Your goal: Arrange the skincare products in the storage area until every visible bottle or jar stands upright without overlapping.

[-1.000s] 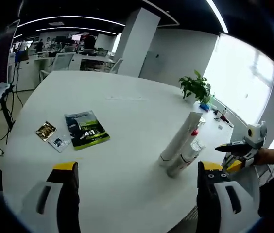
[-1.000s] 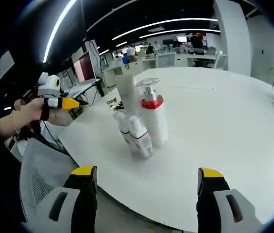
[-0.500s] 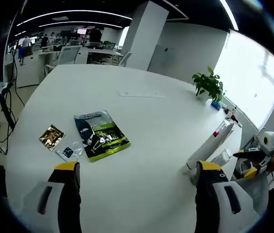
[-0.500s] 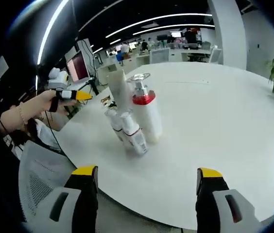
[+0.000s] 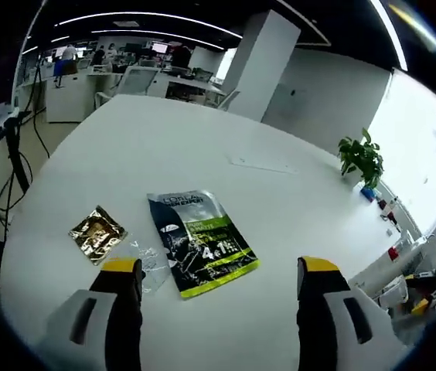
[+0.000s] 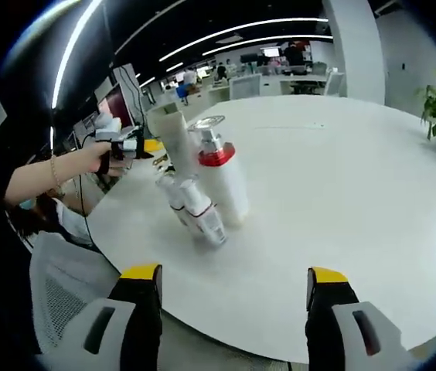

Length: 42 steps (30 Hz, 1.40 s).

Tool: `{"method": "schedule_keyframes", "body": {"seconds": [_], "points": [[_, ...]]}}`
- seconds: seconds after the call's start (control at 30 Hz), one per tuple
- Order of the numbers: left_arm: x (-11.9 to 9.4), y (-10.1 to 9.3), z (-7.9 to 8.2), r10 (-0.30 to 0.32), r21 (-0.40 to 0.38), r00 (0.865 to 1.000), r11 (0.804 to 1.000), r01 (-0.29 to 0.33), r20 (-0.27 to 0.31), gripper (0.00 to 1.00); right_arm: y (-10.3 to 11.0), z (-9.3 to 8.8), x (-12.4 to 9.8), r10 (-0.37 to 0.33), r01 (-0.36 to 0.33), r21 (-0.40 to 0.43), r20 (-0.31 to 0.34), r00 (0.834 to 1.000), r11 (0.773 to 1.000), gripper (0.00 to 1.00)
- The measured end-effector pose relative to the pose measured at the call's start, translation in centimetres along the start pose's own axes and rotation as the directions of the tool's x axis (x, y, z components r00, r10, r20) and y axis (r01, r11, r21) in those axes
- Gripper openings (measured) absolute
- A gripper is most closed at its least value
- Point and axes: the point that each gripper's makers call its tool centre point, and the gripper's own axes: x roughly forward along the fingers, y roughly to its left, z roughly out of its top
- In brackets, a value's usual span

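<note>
Two grippers: both seen from their own cameras, each with jaws spread wide and nothing between them.
Left gripper [image 5: 212, 305]: hovered above the white table [image 5: 125, 154], jaws released, yellow-tipped, rising from the bottom of the left gripper view.
Right gripper [image 6: 233, 309]: hovered off the near edge of the table [image 6: 342, 201], jaws parted, empty.
Skincare cluster: stood together near the table edge in the right gripper view, well ahead of the right jaws.
Pump bottle [image 6: 222, 182]: upright, white with a red collar and clear cap, at the right of the cluster.
Tall white tube [image 6: 175, 139]: upright, just behind and left of the pump bottle, touching or nearly touching it.
Small bottles [image 6: 195, 212]: two, white with red bands, leaned or lay against the front of the pump bottle; could not tell which.
Green-and-dark sachet [image 5: 200, 242]: lay flat on the table, between and just beyond the left jaws.
Gold packet [image 5: 98, 233]: flat, left of the sachet, apart from it.
Clear packet [image 5: 150, 263]: flat, beside the left jaw tip.
Potted plant [image 5: 361, 157]: at the far right edge of the table.
Person's hand [image 6: 98, 157]: at the left of the right gripper view, gripped the other tool beyond the cluster.
</note>
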Motion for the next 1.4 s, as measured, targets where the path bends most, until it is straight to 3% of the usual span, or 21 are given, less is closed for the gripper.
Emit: {"method": "schedule_keyframes", "body": {"seconds": [0.1, 0.17, 0.3, 0.57, 0.7, 0.9, 1.07, 1.23, 1.3, 1.4], "points": [[1.0, -0.2, 0.4, -0.002, -0.003, 1.0, 1.0, 0.002, 0.016, 0.69, -0.2, -0.1, 0.1, -0.005, 0.005, 0.013, -0.008, 1.0, 1.0, 0.77], [2.4, 0.7, 0.8, 0.004, -0.012, 1.0, 1.0, -0.004, 0.016, 0.67, -0.3, -0.2, 0.1, -0.009, 0.009, 0.018, -0.013, 1.0, 1.0, 0.77], [3.1, 1.5, 0.3, 0.005, -0.024, 1.0, 1.0, -0.005, -0.002, 0.58, -0.5, -0.3, 0.1, -0.017, 0.017, 0.027, -0.021, 1.0, 0.999, 0.76], [3.9, 1.8, -0.2, 0.013, -0.001, 1.0, 1.0, -0.013, -0.001, 0.49, -0.8, -0.7, 0.3, -0.026, 0.027, 0.041, -0.038, 0.999, 0.999, 0.75], [5.0, 3.2, -1.1, 0.063, 0.066, 0.997, 0.996, -0.061, -0.031, 0.49, -0.9, -0.7, 0.2, -0.032, 0.034, 0.046, -0.041, 0.999, 0.998, 0.74], [5.6, 3.0, -1.7, 0.095, 0.166, 0.995, 0.982, -0.089, -0.029, 0.45, -1.1, -0.7, 0.2, -0.038, 0.04, 0.052, -0.042, 0.998, 0.998, 0.73], [6.0, 3.9, -2.0, 0.116, 0.174, 0.993, 0.979, -0.109, -0.03, 0.41, -1.2, -0.8, 0.2, -0.041, 0.044, 0.058, -0.042, 0.998, 0.997, 0.73], [7.0, 4.7, -1.3, 0.151, 0.302, 0.988, 0.943, -0.14, -0.012, 0.35, -1.2, -0.8, 0.3, -0.044, 0.047, 0.061, -0.046, 0.998, 0.997, 0.72], [7.1, 4.5, -1.2, 0.134, 0.286, 0.991, 0.95, -0.13, 0.004, 0.32, -1.1, -0.9, 0.3, -0.046, 0.048, 0.058, -0.049, 0.998, 0.997, 0.71], [7.6, 4.2, -1.1, 0.126, 0.333, 0.992, 0.934, -0.127, 0.027, 0.25, -1.1, -0.9, 0.3, -0.045, 0.048, 0.06, -0.052, 0.998, 0.997, 0.7]]}}
